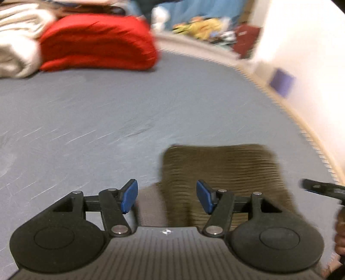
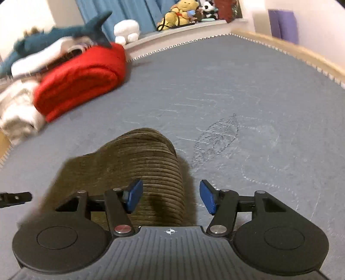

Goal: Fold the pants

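Observation:
The olive-brown corduroy pants [image 1: 220, 170] lie folded in a small stack on the grey bed sheet [image 1: 107, 112]. My left gripper [image 1: 167, 197] is open and empty, hovering just above the pants' near left part. In the right wrist view the pants [image 2: 138, 163] bulge up in a rounded fold. My right gripper [image 2: 170, 198] is open and empty over their near right edge. The right gripper's tip [image 1: 319, 188] shows at the far right of the left view; the left gripper's tip [image 2: 15, 199] shows at the far left of the right view.
A folded red blanket [image 2: 82, 79] and cream blankets [image 2: 17, 112] lie at the back left of the bed, with a plush shark [image 2: 64, 32] on top. Soft toys [image 2: 185, 13] sit on a ledge behind. A white wall [image 1: 306, 64] runs along the bed's right edge.

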A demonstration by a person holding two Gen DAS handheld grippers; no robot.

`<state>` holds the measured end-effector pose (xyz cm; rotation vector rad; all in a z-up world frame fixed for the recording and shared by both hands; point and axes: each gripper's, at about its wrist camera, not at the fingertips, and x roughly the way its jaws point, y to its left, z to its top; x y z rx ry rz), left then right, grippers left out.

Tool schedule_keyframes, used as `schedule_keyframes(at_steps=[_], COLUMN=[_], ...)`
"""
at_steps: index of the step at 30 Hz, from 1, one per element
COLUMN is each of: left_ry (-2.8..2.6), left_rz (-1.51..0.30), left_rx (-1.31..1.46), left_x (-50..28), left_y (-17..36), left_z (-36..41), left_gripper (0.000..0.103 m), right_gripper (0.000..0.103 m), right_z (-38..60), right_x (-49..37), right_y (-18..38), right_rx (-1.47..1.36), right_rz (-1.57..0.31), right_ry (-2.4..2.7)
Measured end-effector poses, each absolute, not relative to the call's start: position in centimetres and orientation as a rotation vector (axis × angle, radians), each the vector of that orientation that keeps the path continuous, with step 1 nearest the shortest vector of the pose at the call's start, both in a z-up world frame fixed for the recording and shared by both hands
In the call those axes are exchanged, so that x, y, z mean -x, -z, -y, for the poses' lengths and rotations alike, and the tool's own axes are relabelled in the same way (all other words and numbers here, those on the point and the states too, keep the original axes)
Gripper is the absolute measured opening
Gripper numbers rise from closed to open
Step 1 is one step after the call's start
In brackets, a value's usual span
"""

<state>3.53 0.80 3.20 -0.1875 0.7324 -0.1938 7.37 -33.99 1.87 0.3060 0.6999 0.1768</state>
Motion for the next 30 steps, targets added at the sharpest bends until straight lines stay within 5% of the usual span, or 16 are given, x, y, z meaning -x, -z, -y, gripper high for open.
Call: schedule_keyframes(at_steps=[6,9,12,24,26,28,30], left_ry=[0.501,0.573,0.586,0.444,0.384,0.299,0.298], left_rz=[-0.871,-0.952,-0.972,-0.767,-0.780,-0.916,-0.942], left_rx=[0.020,-0.262,-0.242,-0.080,-0.046,-0.091,-0.136], left_x=[-1.1,0.9,0.9,-0.2,-1.4,-2.8,-2.9], left_y=[-0.8,2.2,1.7,-2.6,-2.1,0.2,1.5], left_z=[4.6,7.3,6.8,4.7,4.2,3.9,4.0], left_gripper=[0.047,0.047,0.046,0.060,0.057,0.042,0.045], right_gripper=[0.066,0.069,0.069,0.071,0.072,0.074,0.076], right_z=[30.7,27.9,26.3,28.5,27.7,26.5,26.0], right_x=[-5.1,-4.9,-3.9,-4.3,-4.0,-4.2,-5.0], right_y=[-1.8,1.0,1.8,-0.9,-0.4,1.2,3.5], right_rx=[-0.138,0.085,0.277,0.051,0.105,0.242,0.325], right_rz=[-0.731,-0.888,-0.869,-0.704,-0.690,-0.736,-0.846], right_ry=[-0.437,-0.511,-0.544,-0.463,-0.468,-0.446,-0.418])
